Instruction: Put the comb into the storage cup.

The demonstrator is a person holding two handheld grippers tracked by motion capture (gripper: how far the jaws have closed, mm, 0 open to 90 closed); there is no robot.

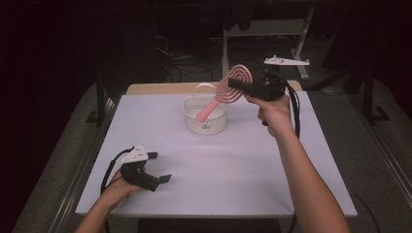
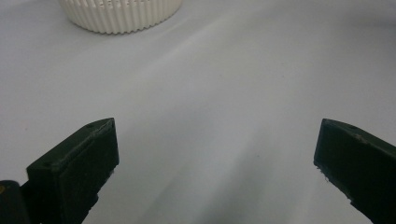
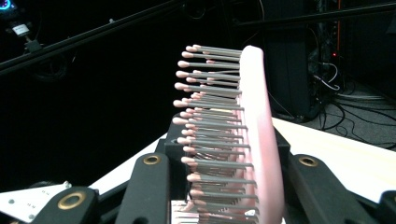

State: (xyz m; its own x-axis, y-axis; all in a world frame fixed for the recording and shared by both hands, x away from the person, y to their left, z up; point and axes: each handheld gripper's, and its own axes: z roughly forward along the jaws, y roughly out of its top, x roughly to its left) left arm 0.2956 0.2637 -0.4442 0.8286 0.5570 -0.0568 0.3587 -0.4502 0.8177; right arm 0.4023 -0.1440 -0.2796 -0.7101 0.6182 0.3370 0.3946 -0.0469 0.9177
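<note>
Got the pink hairbrush (image 1: 228,87) clamped in my right gripper (image 1: 239,84), handle dipping into the basket (image 1: 206,121) — not dropped yet; left gripper (image 1: 160,167) fingers apart on the worktop (image 1: 243,160).

Between the spread jaws of the left gripper (image 1: 156,167) lay only bare white table (image 2: 224,107), open all the way forward to the ribbed white basket (image 2: 122,16) standing well ahead and a little to the left of them. The gap of the right gripper (image 1: 236,84) was taken up by the pink hairbrush (image 3: 243,140), clamped edge-on, bristles toward its left jaw. Below those jaws, the brush handle slanted into the basket.
</note>
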